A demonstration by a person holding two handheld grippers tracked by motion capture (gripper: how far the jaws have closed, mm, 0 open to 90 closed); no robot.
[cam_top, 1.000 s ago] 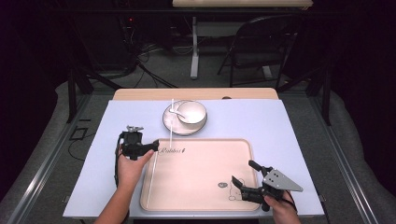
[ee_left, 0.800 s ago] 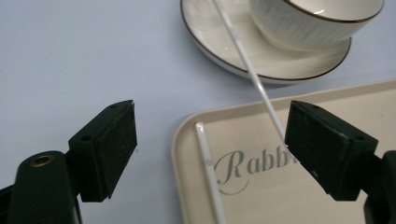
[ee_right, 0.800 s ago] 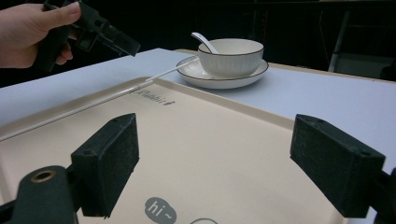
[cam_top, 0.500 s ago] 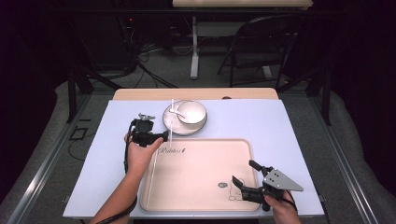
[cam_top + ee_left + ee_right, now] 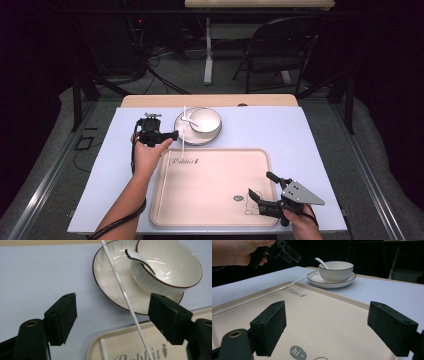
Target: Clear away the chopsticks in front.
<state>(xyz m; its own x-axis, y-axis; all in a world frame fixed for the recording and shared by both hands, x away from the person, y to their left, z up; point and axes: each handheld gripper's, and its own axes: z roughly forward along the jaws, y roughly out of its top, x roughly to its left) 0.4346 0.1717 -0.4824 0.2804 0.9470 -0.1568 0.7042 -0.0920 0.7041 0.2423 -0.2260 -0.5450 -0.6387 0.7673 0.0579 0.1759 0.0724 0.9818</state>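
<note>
Pale blue sheet (image 5: 280,130) covers the table where we work; a strip of bare wood (image 5: 210,100) shows at its far edge. On the sheet, near side, lies a beige tray (image 5: 215,185) with "Rabbit" lettering at its far left corner and a small "hi~" mark near its right front.

Beyond the tray sits a white plate (image 5: 186,134) with a dark rim, a white bowl (image 5: 205,120) on it, and a spoon (image 5: 187,119) resting in the bowl, handle leaning over the left rim.

A long thin white stick (image 5: 183,131) lies across the plate's left part and on over the tray's far left corner; in the left gripper view a second white stick (image 5: 103,349) lies inside the tray along its left side.

Our left gripper (image 5: 175,134) is above the sheet just left of the plate, jaws wide apart and empty; in its own view the long stick runs between the jaws, touching neither. Our right gripper (image 5: 260,186) is over the tray's near right corner, jaws spread wide, nothing in them.

Room is dark: grey floor, black cables (image 5: 160,75), a folding chair (image 5: 275,50) and another table's leg (image 5: 208,55) behind.
</note>
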